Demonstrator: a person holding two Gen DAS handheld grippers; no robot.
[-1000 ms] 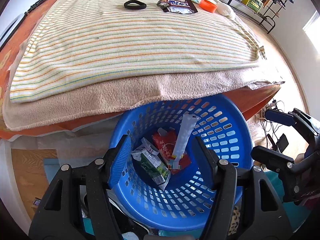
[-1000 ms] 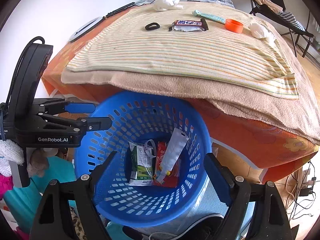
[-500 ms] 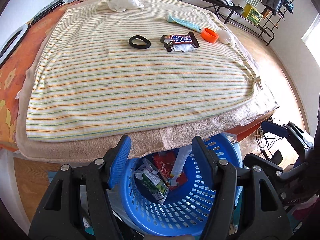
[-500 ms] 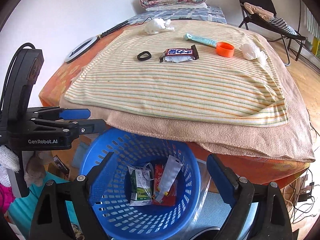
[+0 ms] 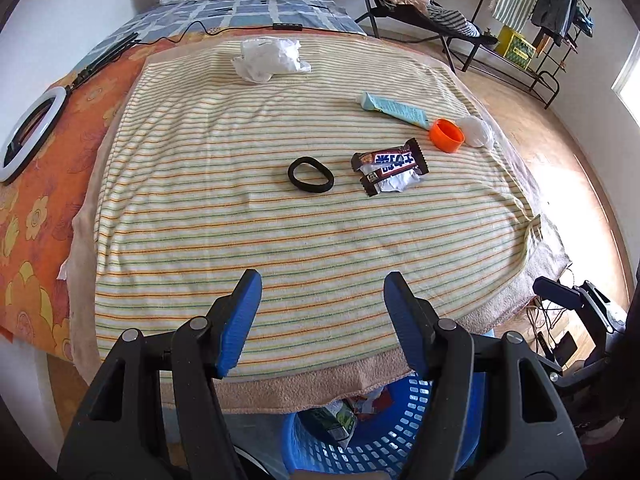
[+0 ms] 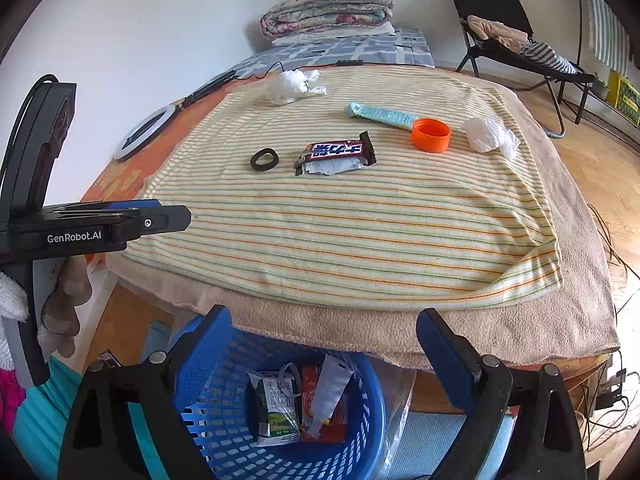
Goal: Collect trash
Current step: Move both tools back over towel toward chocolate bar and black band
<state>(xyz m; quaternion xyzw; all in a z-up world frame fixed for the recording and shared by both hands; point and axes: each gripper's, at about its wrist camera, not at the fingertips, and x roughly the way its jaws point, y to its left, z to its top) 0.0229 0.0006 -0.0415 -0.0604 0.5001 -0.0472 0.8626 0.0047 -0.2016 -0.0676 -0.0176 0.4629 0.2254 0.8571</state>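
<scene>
Right wrist, blue basket (image 6: pixel 372 412), milk carton (image 6: pixel 276 404), wrappers (image 6: pixel 326 396)

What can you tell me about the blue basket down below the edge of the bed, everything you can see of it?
The blue basket is round, looks like plastic, and its wall and floor are pierced with rows of small slots. It stands upright, low in front of the bed, its far rim tucked under the overhanging tan blanket. Inside lie a green and white carton, a red wrapper and a grey strip leaning across them. In the left wrist view only part of its rim shows.
</scene>
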